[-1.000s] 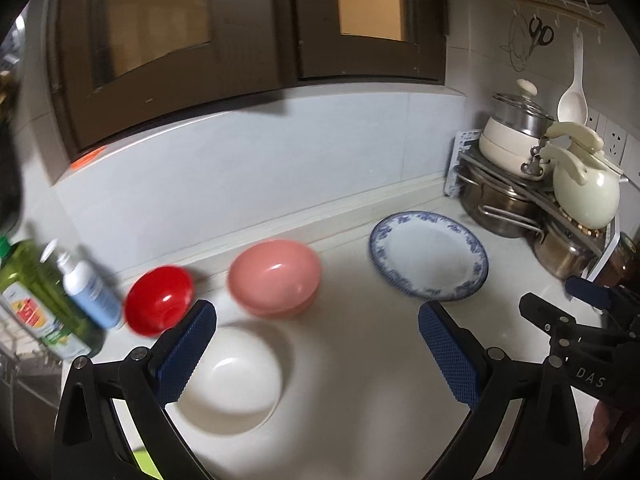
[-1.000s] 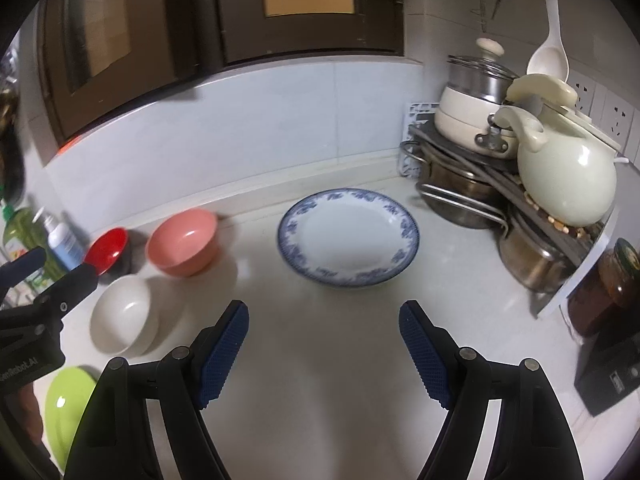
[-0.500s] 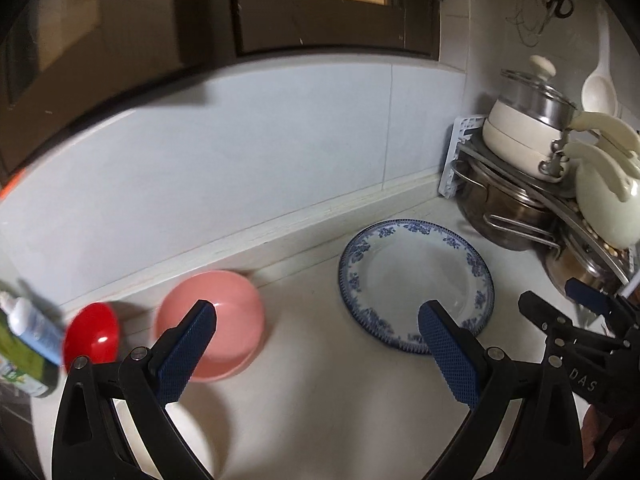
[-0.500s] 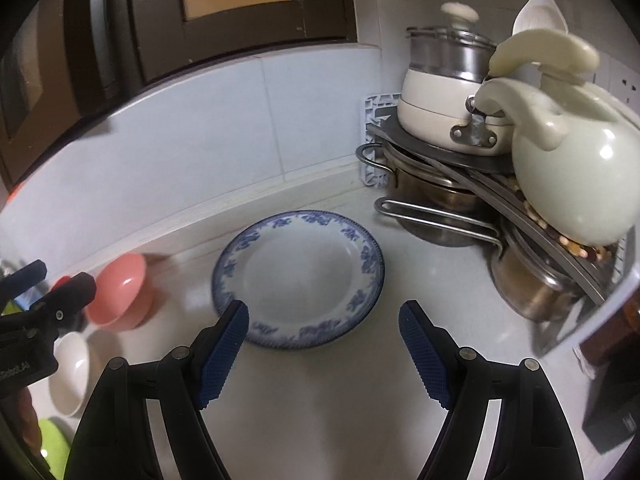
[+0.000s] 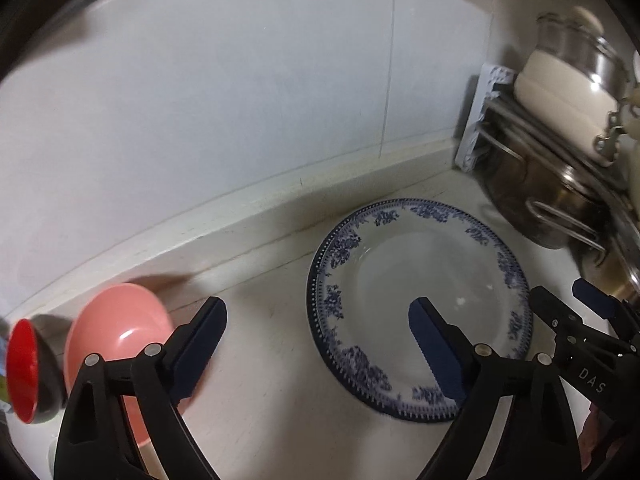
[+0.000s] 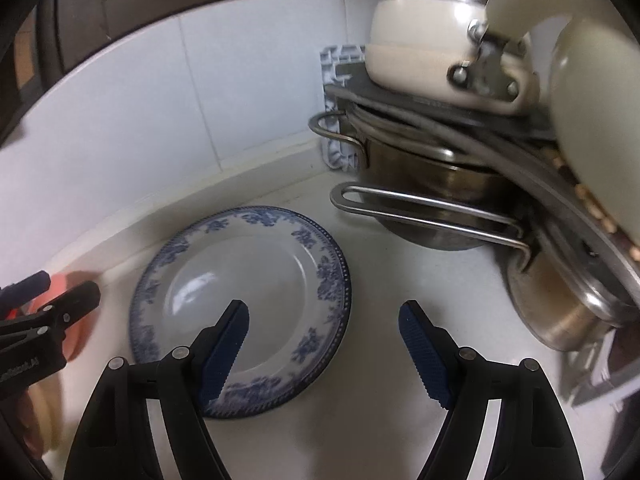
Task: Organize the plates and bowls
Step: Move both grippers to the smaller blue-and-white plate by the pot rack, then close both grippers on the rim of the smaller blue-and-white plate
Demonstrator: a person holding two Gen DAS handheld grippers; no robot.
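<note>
A white plate with a blue floral rim lies flat on the white counter near the back wall. My left gripper hovers over the plate's left edge, its jaws wide but closing, nothing pressed between the pads. My right gripper stands open over the plate's right edge, one finger above the plate and the other above bare counter. A pink bowl and a red bowl sit to the left. The pink bowl shows blurred behind the left gripper in the right wrist view.
A rack of steel pots and a cream pot crowds the right corner, close to the plate. A cream kettle looms at the right. The tiled wall runs behind.
Both grippers moved forward and down toward the plate, which now looms larger. The white and green bowls and bottles slid out of view. The left jaws have narrowed slightly.
</note>
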